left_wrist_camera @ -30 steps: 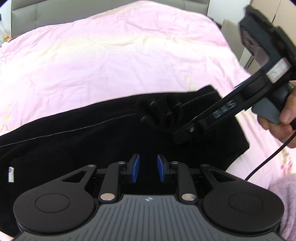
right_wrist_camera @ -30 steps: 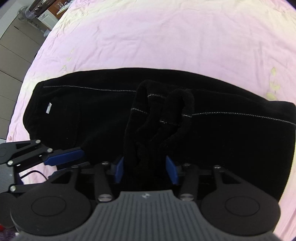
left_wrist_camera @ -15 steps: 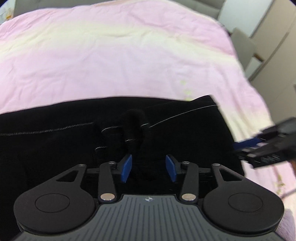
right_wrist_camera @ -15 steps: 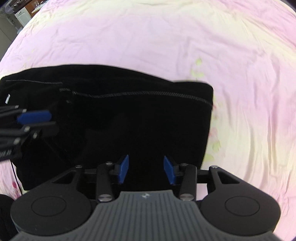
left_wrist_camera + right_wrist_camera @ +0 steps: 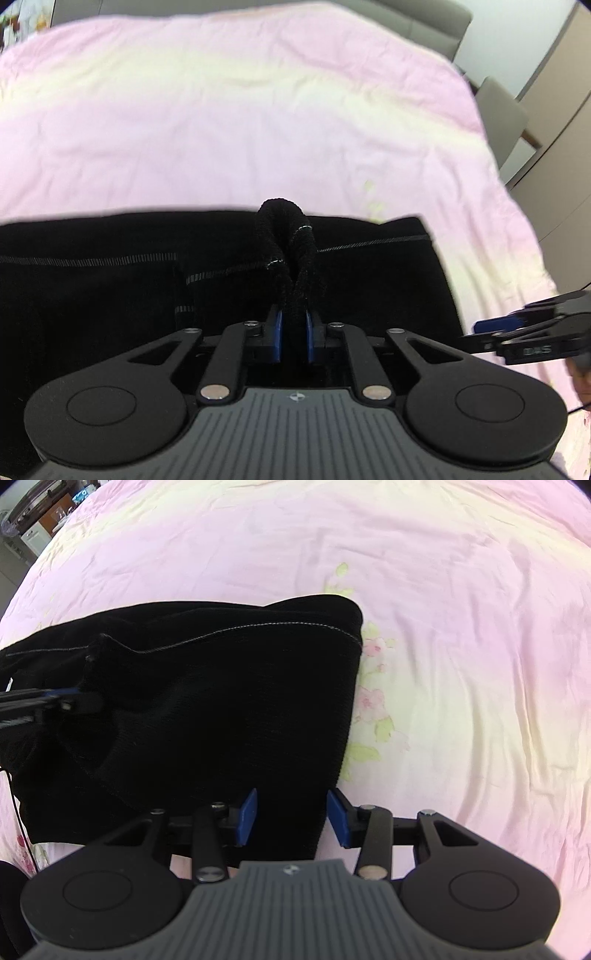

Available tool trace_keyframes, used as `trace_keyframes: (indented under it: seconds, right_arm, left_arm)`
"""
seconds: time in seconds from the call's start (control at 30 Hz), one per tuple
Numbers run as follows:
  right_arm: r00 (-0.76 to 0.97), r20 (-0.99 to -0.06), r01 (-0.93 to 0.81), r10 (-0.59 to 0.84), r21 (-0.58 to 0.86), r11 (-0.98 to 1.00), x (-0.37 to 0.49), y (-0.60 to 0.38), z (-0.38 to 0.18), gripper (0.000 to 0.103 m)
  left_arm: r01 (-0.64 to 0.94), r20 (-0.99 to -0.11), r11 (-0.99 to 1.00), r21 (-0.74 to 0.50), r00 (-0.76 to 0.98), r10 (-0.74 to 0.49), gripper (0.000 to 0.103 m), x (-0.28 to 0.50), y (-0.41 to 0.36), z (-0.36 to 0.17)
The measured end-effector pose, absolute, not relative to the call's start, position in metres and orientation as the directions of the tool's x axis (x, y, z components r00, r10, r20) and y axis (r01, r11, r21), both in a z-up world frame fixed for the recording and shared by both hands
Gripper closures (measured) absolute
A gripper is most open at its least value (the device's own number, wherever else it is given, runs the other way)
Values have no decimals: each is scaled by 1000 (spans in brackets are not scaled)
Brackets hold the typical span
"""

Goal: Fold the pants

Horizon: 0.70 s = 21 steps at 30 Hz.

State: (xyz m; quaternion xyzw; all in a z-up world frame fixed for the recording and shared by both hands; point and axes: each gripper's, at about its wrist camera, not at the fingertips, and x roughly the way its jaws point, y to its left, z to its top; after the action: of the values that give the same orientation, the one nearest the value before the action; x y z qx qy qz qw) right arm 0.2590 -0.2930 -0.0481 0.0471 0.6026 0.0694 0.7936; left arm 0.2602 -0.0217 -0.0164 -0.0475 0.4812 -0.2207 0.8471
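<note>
Black pants (image 5: 110, 295) lie folded across a pink bedsheet (image 5: 221, 110). My left gripper (image 5: 293, 328) is closing its jaws, and the blue pads pinch a raised bunch of the black fabric (image 5: 288, 236) that stands up between them. In the right wrist view the pants (image 5: 221, 701) end at a straight right edge. My right gripper (image 5: 293, 818) stands open over the near right corner, the cloth's edge running between its pads without being pressed. The left gripper (image 5: 55, 701) shows at the far left there, and the right gripper (image 5: 517, 328) at the left wrist view's right edge.
The pink floral sheet (image 5: 461, 664) spreads wide beyond and to the right of the pants. A grey headboard (image 5: 424, 22), a chair (image 5: 498, 110) and beige cupboards (image 5: 561, 110) stand past the bed. A thin cable (image 5: 14, 805) hangs at the left.
The right gripper let go of the bunched fabric and moved right to the pants' edge. The left gripper opened around that bunch and then closed on it.
</note>
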Motion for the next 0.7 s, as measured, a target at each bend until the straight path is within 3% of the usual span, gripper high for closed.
trace_keyframes:
  seconds: [0.13, 0.2, 0.27, 0.37, 0.53, 0.7]
  right_arm:
    - [309, -929, -63, 204, 194, 979, 247, -297, -33, 62]
    - [326, -920, -93, 216, 196, 976, 245, -290, -30, 68]
    - [336, -917, -104, 214, 189, 976, 244, -281, -33, 83]
    - [318, -918, -114, 236, 210, 971, 250, -272, -46, 89]
    - [260, -943, -96, 209, 190, 977, 259, -268, -89, 90]
    - [247, -950, -104, 192, 171, 980, 262, -262, -97, 90]
  left_arm:
    - [317, -817, 915, -248, 439, -373, 90, 260, -3, -1]
    - [279, -836, 923, -264, 412, -364, 90, 267, 8, -15]
    - [248, -843, 919, -307, 377, -384, 90, 272, 17, -35]
    - [196, -855, 923, -332, 350, -382, 89, 279, 23, -63]
    - [139, -853, 913, -383, 326, -407, 83, 280, 38, -91]
    - [165, -855, 918, -361, 334, -396, 73, 276, 42, -76]
